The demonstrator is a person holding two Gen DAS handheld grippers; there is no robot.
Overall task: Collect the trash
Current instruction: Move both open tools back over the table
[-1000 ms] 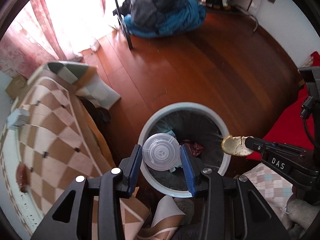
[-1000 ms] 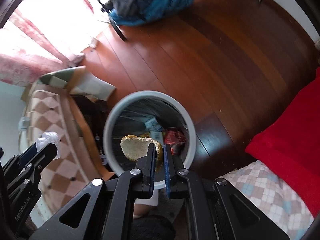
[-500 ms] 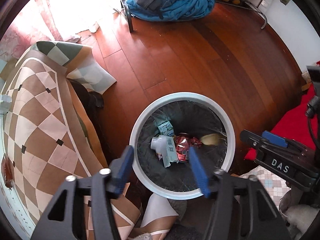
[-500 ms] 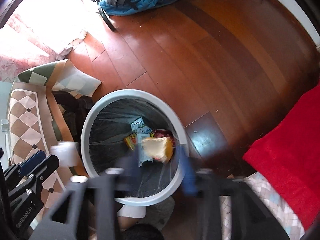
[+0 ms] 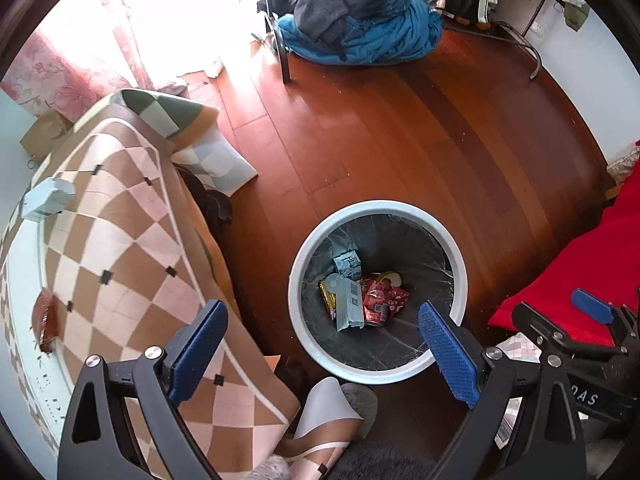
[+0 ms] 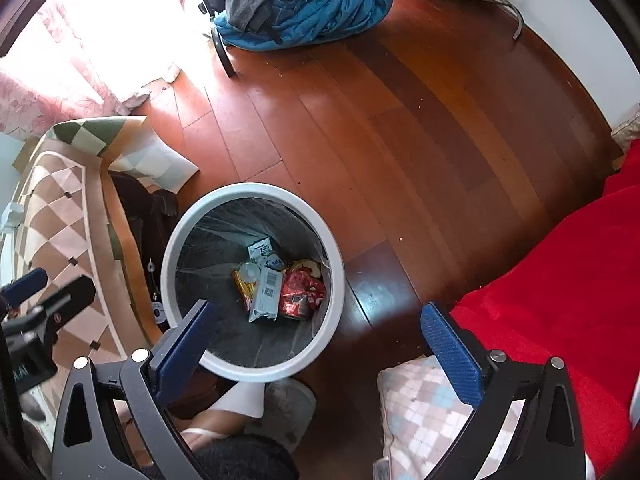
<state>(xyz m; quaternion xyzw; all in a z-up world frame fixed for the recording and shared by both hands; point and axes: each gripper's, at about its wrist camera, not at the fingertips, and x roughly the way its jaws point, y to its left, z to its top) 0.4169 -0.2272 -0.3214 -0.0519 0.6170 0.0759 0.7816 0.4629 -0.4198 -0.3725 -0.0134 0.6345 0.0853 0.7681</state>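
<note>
Bin (image 5: 456, 248), left wrist view: left gripper (image 5: 326, 350) hung above it, fingers spreading, nothing between; trash (image 5: 362, 300) lay on the bin's lined bottom. Right wrist view: right gripper (image 6: 320, 344) above the bin's (image 6: 176, 240) near rim, fingers likewise opening, empty, evidently for dropping.

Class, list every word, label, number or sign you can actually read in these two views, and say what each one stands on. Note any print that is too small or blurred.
"AS": white letters on the black body of the right tool, seen at the edge of the left wrist view; any letters before them are cut off.
Barcode and QR code on the white packet in the trash bin: too small to read.
Print on the red wrapper and small carton: blurred, unreadable.
</note>
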